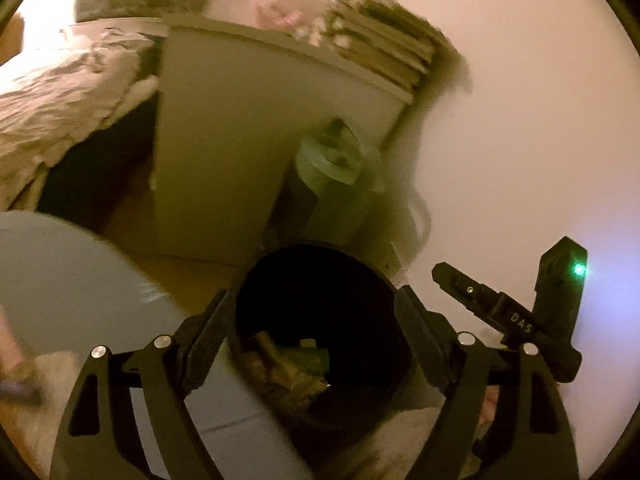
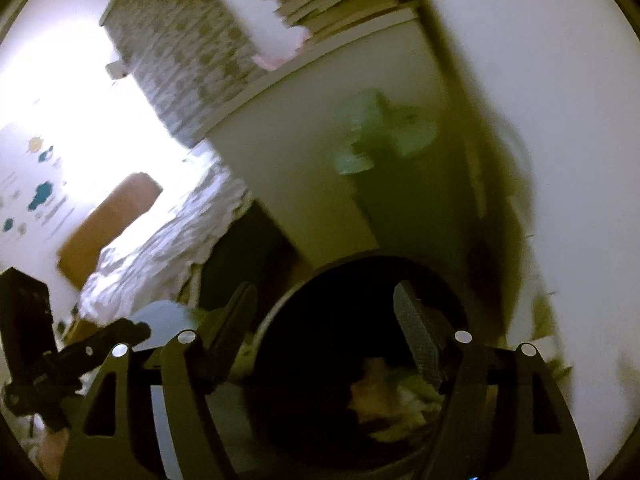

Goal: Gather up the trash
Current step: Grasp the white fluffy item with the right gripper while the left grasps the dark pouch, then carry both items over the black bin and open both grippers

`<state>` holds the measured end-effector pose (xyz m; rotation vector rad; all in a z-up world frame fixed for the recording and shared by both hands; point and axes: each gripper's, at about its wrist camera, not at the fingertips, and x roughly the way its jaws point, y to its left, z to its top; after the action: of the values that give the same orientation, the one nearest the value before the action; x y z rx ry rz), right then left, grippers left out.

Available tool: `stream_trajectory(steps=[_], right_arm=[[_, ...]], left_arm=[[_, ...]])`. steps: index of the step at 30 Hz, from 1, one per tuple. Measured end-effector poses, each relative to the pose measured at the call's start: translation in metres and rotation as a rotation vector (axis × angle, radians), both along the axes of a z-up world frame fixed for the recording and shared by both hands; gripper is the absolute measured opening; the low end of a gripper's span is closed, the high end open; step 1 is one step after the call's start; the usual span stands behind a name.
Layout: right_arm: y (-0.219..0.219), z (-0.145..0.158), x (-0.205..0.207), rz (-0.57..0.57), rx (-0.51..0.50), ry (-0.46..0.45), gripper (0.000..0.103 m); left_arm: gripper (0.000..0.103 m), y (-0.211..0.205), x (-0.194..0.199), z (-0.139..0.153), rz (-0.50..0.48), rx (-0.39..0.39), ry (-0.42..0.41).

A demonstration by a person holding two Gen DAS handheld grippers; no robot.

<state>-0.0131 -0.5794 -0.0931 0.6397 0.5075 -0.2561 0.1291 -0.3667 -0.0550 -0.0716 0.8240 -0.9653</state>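
Observation:
A black round trash bin [image 1: 320,280] stands on the floor by the wall, with crumpled brown and green trash [image 1: 292,368] at its bottom. My left gripper [image 1: 316,312] is open and empty, its jaws wide on either side of the bin's mouth. The right gripper's body [image 1: 520,320] shows at the right of that view. In the right wrist view the same bin [image 2: 332,300] lies under my right gripper [image 2: 324,320], which is open and empty above the trash [image 2: 380,396]. The left gripper's body [image 2: 72,356] shows at the left.
A white cabinet [image 1: 240,140] stands behind the bin with stacked books [image 1: 384,44] on top. A green roll [image 1: 332,160] leans between cabinet and wall. A bed with a rumpled cover [image 1: 60,92] is at the left. A grey-blue surface [image 1: 60,280] is near left.

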Motion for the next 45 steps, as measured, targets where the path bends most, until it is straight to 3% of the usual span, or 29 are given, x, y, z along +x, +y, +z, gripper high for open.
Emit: stream_trajectory(steps=[2, 5, 8, 12, 17, 20, 25, 26, 27, 29, 31, 36, 37, 39, 41, 45], right_arm=[[0.018, 0.006, 0.01, 0.054, -0.01, -0.001, 0.072], [0.062, 0.021, 0.037, 0.201, -0.044, -0.001, 0.072], [0.126, 0.036, 0.076, 0.39, -0.098, 0.008, 0.076], [0.211, 0.048, 0.125, 0.621, -0.142, 0.026, 0.078], [0.322, 0.055, 0.196, 0.873, -0.228, 0.065, 0.078], [0.368, 0.053, 0.232, 0.953, -0.287, 0.108, 0.078], [0.428, 0.021, 0.296, 1.034, -0.411, 0.298, 0.078], [0.433, 0.013, 0.305, 1.041, -0.418, 0.337, 0.072], [0.431, 0.005, 0.306, 1.05, -0.418, 0.359, 0.053], [0.432, -0.001, 0.313, 1.067, -0.387, 0.375, 0.04], [0.422, 0.004, 0.31, 1.042, -0.337, 0.324, 0.038], [0.354, 0.052, 0.282, 0.895, -0.104, 0.065, 0.038], [0.343, 0.058, 0.276, 0.871, -0.082, 0.037, 0.038], [0.318, 0.07, 0.259, 0.809, -0.037, -0.023, 0.039], [0.295, 0.074, 0.24, 0.759, -0.006, -0.057, 0.039], [0.252, 0.069, 0.199, 0.667, 0.048, -0.094, 0.039]], left_arm=[[0.089, 0.04, 0.002, 0.003, 0.074, -0.012, -0.006], [0.09, 0.095, 0.007, 0.004, 0.175, -0.018, -0.013], [0.09, 0.163, 0.015, -0.003, 0.311, 0.04, -0.032], [0.09, 0.232, 0.027, -0.018, 0.417, 0.1, -0.012], [0.09, 0.286, 0.032, -0.035, 0.439, 0.133, 0.01], [0.09, 0.298, 0.03, -0.041, 0.424, 0.151, 0.0], [0.09, 0.299, 0.035, -0.046, 0.37, 0.181, -0.03], [0.09, 0.296, 0.036, -0.046, 0.351, 0.191, -0.046], [0.09, 0.293, 0.037, -0.046, 0.335, 0.199, -0.061], [0.09, 0.282, 0.039, -0.045, 0.301, 0.225, -0.098], [0.09, 0.272, 0.041, -0.044, 0.273, 0.248, -0.13], [0.088, 0.243, 0.058, -0.054, 0.209, 0.319, -0.163], [0.077, 0.237, 0.063, -0.06, 0.197, 0.347, -0.154], [0.067, 0.228, 0.064, -0.065, 0.192, 0.398, -0.182], [0.049, 0.223, 0.063, -0.063, 0.182, 0.425, -0.191], [0.045, 0.234, 0.064, -0.055, 0.248, 0.34, -0.116]])
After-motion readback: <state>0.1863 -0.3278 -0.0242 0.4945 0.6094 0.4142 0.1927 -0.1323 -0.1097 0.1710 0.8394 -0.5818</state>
